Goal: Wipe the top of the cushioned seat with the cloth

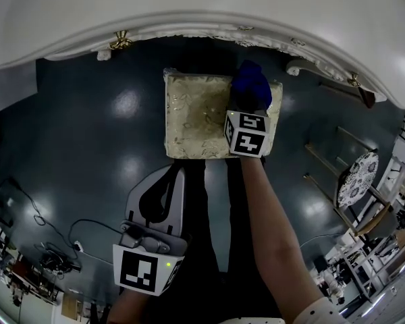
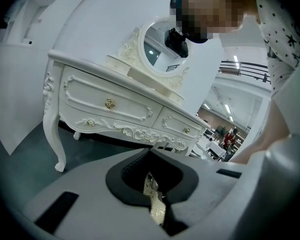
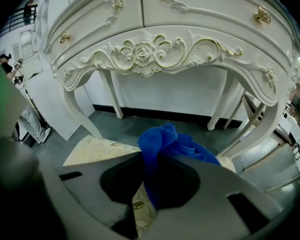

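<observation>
White carved dressing table [image 2: 87, 95] with gold knobs [image 2: 110, 103] and oval mirror [image 2: 157, 46] stands against a white wall [image 2: 90, 19]. Floor [image 1: 88, 133] is dark and glossy, with pale light reflections. Lit hall [image 2: 232, 116] visible beyond.

left gripper [image 1: 170, 175] and right gripper [image 3: 149, 204]: grey moulded bodies, black-lined jaw recesses, each carrying a white cube [image 1: 246, 133] with black square markers; white sleeve [image 1: 322, 312] speckled with small dark spots

The head view looks steeply down from high above the seat [image 1: 196, 120] and floor [image 1: 88, 140]. The left gripper view sits low on the near side, tilted up at the far table [image 2: 110, 109]. The right gripper view is close over the seat, facing the same table.
</observation>
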